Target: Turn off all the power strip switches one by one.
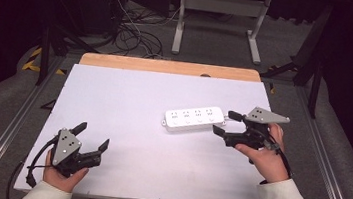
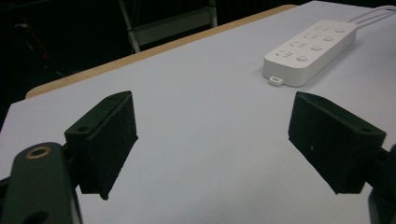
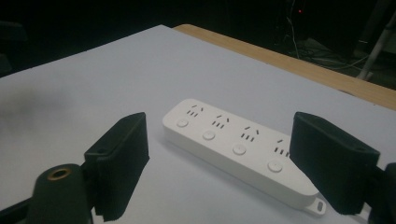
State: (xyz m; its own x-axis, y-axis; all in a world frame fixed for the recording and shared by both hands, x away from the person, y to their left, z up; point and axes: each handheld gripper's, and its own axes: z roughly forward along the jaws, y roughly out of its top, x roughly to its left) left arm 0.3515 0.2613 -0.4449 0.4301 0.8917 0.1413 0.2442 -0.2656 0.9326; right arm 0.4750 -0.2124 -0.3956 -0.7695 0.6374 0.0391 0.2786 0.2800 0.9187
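Jaws up close: in the right gripper view two black jaws stand wide apart at the bottom of the frame, nothing between them, the power strip [image 3: 238,149] just past them.
Right gripper [image 1: 226,123]: right of centre in the high view, jaws spread, just beside the strip's right end, not touching it.
Left gripper [image 1: 92,138]: lower left of the high view, jaws apart and empty, resting low over the table [image 1: 129,99].
Power strip [image 1: 195,118]: lies flat, centre-right, four sockets and buttons facing up; its cord leaves at the right end.
Doing the step well: judged as a release or re-approach; square the jaws across the strip's narrow width, come in low, avoid pressing the buttons.
Edges: wooden strip [image 1: 168,67] along the table's top edge; the right edge is near the right hand.
Open room: broad bare surface to the left and below the strip, well apart from the left gripper.
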